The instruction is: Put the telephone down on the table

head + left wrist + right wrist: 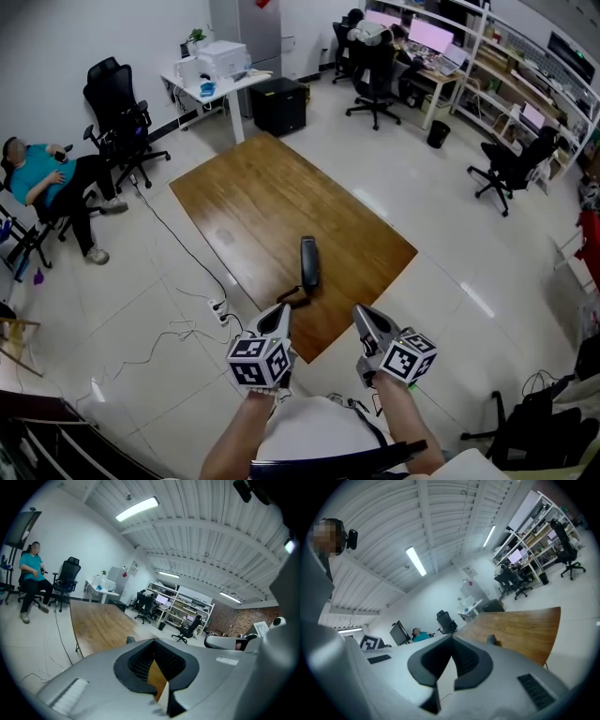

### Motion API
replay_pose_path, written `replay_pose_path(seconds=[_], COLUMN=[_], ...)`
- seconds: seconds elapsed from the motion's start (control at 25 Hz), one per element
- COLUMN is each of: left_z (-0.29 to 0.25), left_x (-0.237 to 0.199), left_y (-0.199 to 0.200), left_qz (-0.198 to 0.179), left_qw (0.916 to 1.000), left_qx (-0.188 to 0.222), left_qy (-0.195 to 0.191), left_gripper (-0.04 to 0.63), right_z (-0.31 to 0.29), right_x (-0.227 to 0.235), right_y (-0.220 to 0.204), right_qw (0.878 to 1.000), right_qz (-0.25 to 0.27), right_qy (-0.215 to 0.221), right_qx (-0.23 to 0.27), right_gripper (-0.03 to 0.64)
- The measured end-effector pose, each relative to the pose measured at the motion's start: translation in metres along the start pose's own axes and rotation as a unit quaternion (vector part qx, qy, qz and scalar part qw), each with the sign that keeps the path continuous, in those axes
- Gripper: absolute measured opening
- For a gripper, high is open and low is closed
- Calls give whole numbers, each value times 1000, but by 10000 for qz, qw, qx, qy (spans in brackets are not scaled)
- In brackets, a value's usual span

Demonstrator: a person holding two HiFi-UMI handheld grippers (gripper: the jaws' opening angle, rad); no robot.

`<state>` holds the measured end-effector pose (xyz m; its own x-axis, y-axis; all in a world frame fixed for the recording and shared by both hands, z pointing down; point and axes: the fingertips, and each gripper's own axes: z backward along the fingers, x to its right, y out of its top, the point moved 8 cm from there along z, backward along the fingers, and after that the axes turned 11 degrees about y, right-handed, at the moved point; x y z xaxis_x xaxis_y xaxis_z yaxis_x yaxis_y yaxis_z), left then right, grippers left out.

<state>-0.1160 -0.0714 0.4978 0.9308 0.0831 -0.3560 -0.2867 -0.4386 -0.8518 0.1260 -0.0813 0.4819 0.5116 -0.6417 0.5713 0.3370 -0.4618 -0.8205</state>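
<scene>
Left gripper sits low in the head view, jaws pressed together tip to tip, nothing btwn them. It hangs just off the near corner of the wooden table, pointing up and slightly right toward the handset. Telephone is already flat on the wood, close to that near corner, w/ no gripper touching it. Its long axis runs nearly straight away from the person, so near end faces the grippers and far end points into the room. Dark cord trails off the near end toward the left gripper's tip. Right gripper is over the floor past the table's right edge, jaws also closed on nothing, handset ahead and to its left. Phone lies btwn the two tools, left one nearer, esp. to the cord end. Looks to me like the put-down is done, w/ both tools clear
</scene>
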Motion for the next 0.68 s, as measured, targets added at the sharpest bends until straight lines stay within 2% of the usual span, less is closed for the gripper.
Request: replay_pose_path(seconds=[0.68], left_z=[3], left_x=[12], left_y=[-10], left_qz=[10], left_qw=[9999], left_qx=[-115], left_qy=[120], left_gripper=[0], right_z=[6], right_x=[4], right_y=[4], right_qw=[9999], right_qz=[-76], right_qy=[116], right_qx=[-47], right_gripper=[1])
